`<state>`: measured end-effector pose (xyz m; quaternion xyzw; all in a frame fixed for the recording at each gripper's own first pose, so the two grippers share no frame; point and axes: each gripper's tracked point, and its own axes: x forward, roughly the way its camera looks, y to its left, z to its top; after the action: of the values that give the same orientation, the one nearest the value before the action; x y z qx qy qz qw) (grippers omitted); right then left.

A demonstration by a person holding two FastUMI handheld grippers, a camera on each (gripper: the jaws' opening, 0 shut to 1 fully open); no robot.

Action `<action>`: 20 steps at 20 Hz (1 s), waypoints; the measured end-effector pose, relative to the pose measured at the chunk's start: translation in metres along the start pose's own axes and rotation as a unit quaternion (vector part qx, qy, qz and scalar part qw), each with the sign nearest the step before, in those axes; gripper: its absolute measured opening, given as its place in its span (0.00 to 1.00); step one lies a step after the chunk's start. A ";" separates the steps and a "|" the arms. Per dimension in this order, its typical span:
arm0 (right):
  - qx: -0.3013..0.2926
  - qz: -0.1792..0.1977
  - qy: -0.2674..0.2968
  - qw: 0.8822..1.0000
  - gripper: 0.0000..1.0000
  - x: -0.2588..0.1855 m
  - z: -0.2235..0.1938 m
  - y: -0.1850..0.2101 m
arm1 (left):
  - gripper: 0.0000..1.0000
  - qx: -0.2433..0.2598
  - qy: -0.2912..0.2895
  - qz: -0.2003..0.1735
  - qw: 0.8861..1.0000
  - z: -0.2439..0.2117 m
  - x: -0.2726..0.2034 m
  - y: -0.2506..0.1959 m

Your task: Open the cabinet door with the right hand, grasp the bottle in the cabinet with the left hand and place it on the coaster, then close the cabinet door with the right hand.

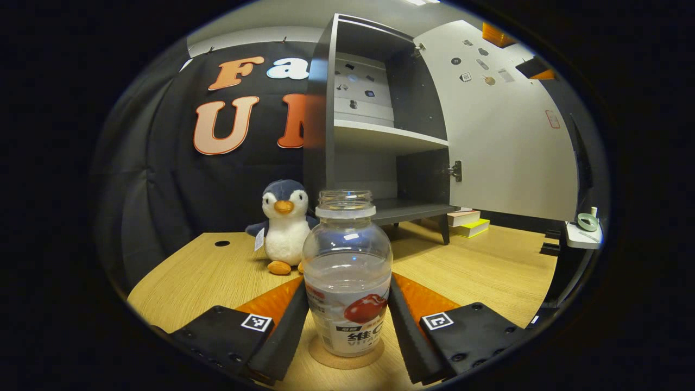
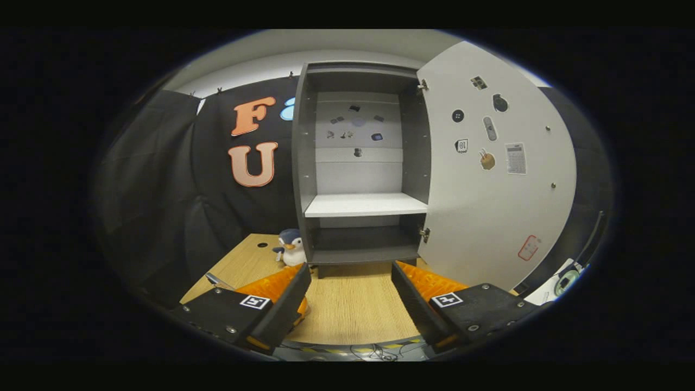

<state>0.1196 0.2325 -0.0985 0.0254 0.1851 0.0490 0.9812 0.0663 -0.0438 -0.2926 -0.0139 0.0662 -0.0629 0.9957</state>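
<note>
Left gripper view: the bottle (image 1: 347, 271) stands upright on the round coaster (image 1: 346, 353) on the tabletop (image 1: 467, 271), between the two fingers of the left claw (image 1: 347, 320). The fingers lie close along the bottle's sides; whether they press on it or have just let go cannot be told. A plush penguin (image 1: 283, 225) sits just behind and to the left of the bottle. Farther back stands the cabinet (image 1: 320, 108), its door (image 1: 505, 141) swung wide

Right gripper view: the right claw (image 2: 350, 296) is spread wide and holds nothing, facing the cabinet (image 2: 301, 163) from well back. The shelves look bare, and the door (image 2: 488, 179) hangs open to the right

Judged stage: placement is complete or nearly so; release and door closing remain. To do this well, the left claw should spread fully and draw straight back along its own axis, so that neither finger drags the light bottle off the coaster or tips it toward the penguin. The right claw should then meet the door near its free edge and push it evenly until shut
</note>
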 end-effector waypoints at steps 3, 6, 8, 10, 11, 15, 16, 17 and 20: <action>0.002 0.006 0.006 1.000 0.92 0.001 -0.004 0.003 | 0.87 -0.007 0.012 0.005 1.000 -0.006 -0.001 0.004; 0.002 0.011 0.008 1.000 0.93 0.002 -0.007 0.006 | 0.87 -0.006 0.016 0.007 1.000 -0.005 0.000 0.007; 0.002 0.012 0.008 1.000 0.93 0.000 -0.006 0.006 | 0.91 -0.003 0.018 0.009 1.000 -0.002 0.002 0.010; 0.003 0.013 0.007 1.000 0.93 -0.001 -0.005 0.006 | 0.94 -0.007 0.022 0.011 1.000 0.000 0.004 0.012; 0.006 0.013 0.006 1.000 0.93 0.000 -0.005 0.005 | 0.94 -0.010 0.024 0.014 1.000 0.002 0.005 0.014; 0.022 0.013 0.003 1.000 0.93 -0.002 -0.006 0.000 | 0.94 -0.012 0.022 0.019 1.000 0.011 0.007 0.017; 0.026 0.013 0.004 1.000 0.92 -0.003 -0.006 -0.001 | 0.94 -0.010 0.020 0.018 1.000 0.013 0.008 0.017; 0.029 0.012 0.005 0.999 0.92 -0.005 -0.007 -0.002 | 0.94 -0.009 0.018 0.018 1.000 0.015 0.007 0.015; 0.036 0.012 0.007 0.999 0.93 -0.005 -0.009 -0.006 | 0.96 -0.006 0.019 0.019 1.000 0.015 0.007 0.015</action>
<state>0.1122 0.2268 -0.1056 0.0624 0.1931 0.0543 0.9777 0.0767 -0.0299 -0.2790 -0.0170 0.0856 -0.0443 0.9952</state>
